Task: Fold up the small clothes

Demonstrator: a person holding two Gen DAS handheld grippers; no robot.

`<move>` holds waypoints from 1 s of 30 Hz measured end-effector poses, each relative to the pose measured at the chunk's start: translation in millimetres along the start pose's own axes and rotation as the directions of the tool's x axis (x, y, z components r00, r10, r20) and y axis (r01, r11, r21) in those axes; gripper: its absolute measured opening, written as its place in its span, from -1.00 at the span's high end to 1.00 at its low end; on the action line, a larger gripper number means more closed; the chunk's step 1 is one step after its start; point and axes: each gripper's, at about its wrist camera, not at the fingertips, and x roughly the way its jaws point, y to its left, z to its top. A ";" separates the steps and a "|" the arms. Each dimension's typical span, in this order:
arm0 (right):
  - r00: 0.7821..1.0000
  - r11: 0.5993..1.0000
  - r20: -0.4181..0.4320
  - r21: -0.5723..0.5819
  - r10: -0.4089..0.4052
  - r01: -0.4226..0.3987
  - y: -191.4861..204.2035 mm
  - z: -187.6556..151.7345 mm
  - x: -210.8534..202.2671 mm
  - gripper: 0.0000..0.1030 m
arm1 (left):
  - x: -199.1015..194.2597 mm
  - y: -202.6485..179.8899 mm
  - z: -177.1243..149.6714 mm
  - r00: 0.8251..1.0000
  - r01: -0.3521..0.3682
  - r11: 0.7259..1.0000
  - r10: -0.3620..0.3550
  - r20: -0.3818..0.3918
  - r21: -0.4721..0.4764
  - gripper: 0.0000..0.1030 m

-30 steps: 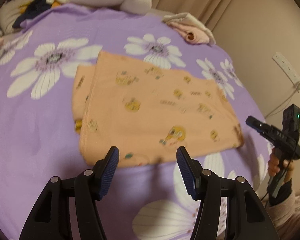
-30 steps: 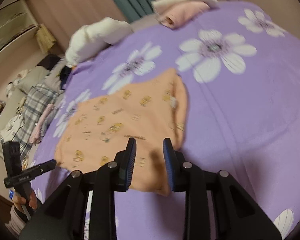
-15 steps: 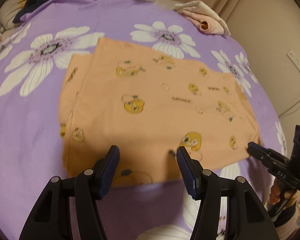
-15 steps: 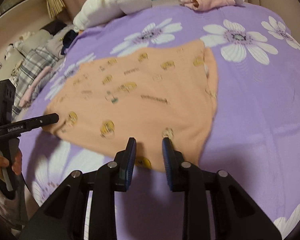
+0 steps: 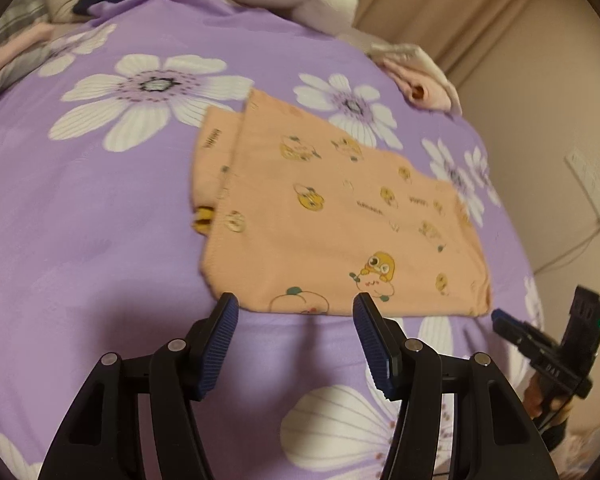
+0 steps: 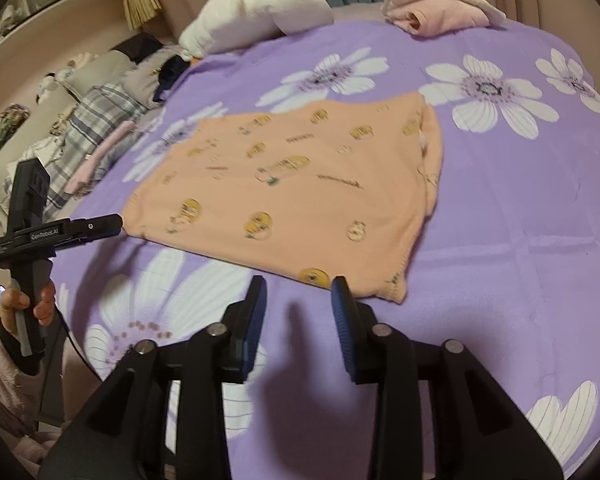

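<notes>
An orange garment (image 5: 332,216) printed with small yellow cartoon figures lies folded flat on the purple flowered bedsheet (image 5: 80,220). My left gripper (image 5: 295,304) hovers at its near edge, jaws opening, nothing between the blue pads. In the right wrist view the same garment (image 6: 300,184) lies ahead, and my right gripper (image 6: 299,284) sits just short of its near hem, jaws opening and empty. Each gripper shows in the other's view: the right gripper (image 5: 500,316) by the garment's right corner, the left gripper (image 6: 116,224) by its left corner.
Folded pink and white clothes (image 6: 440,12) sit at the far edge of the bed, beside a white rolled pillow (image 6: 252,12). A heap of plaid and pink clothes (image 6: 100,120) lies off the left side. A wall socket with a cable (image 5: 588,184) is on the right.
Both grippers have drawn back from over the garment to its near edge. The right jaws stand wider than before. The garment has not moved.
</notes>
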 end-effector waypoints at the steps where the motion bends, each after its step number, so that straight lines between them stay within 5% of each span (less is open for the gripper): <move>1: 1.000 1.000 0.007 -0.001 0.005 -0.005 2.8 1.3 -2.0 0.14 | -4.0 3.7 0.2 1.000 0.008 1.000 -0.008 0.007 -0.018 -0.25; 10: 0.998 0.999 0.045 0.005 0.049 -0.050 22.2 5.3 -10.4 -0.05 | -19.0 41.1 -6.3 0.997 0.070 0.981 -0.067 0.026 -0.181 -0.33; 13: 0.999 1.000 0.046 0.000 0.025 -0.025 26.2 4.4 -9.0 -0.20 | -17.7 56.0 -8.1 0.989 0.145 0.956 -0.144 0.021 -0.257 -0.36; 22: 0.997 0.997 0.051 0.039 0.066 -0.068 31.3 8.1 -6.0 -0.23 | -4.4 83.1 -11.5 0.958 0.269 0.875 -0.284 0.023 -0.401 -0.38; 30: 0.997 0.998 0.048 0.032 0.054 -0.055 35.2 10.1 -0.4 -0.28 | 2.2 86.5 -2.7 0.950 0.299 0.854 -0.310 0.045 -0.426 -0.38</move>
